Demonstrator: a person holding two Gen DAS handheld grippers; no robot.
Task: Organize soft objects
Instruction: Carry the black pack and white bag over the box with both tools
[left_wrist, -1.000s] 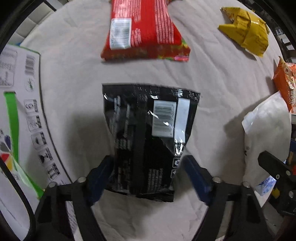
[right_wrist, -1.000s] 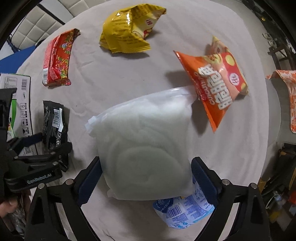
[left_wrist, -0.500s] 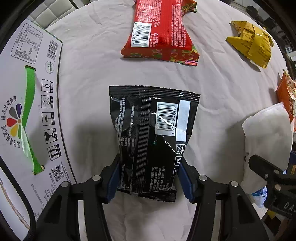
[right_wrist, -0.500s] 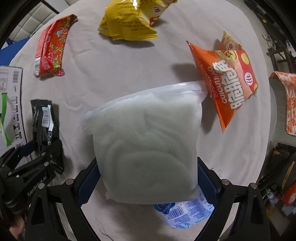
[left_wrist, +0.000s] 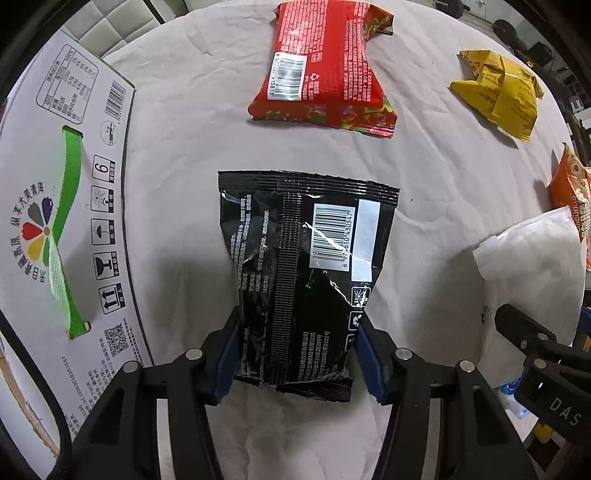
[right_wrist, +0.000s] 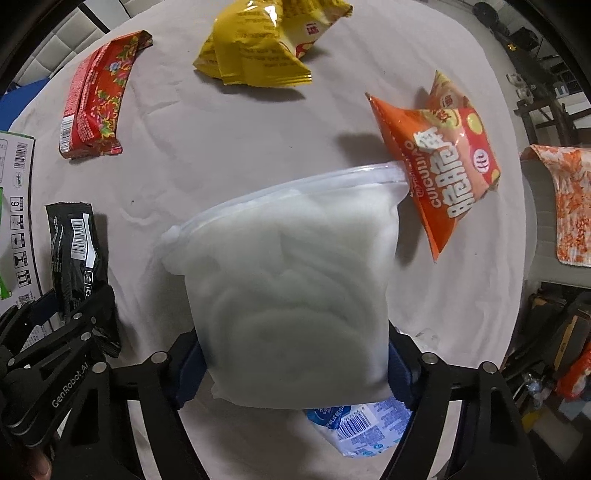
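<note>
My left tool (left_wrist: 297, 354) points down at the cloth-covered bench (left_wrist: 192, 155), its blue pads (left_wrist: 232, 354) pressed on both sides of the black packet's (left_wrist: 306, 266) near end after closing in; the packet lies flat between the white carton (left_wrist: 62, 206) and the white zip bag (right_wrist: 291, 295). My right tool (right_wrist: 295, 363) has just been narrowing around that bag's near end, and its pads now touch both sides. Red packet (left_wrist: 325, 66), yellow bag (right_wrist: 258, 40) and orange bag (right_wrist: 443, 162) lie farther off.
</note>
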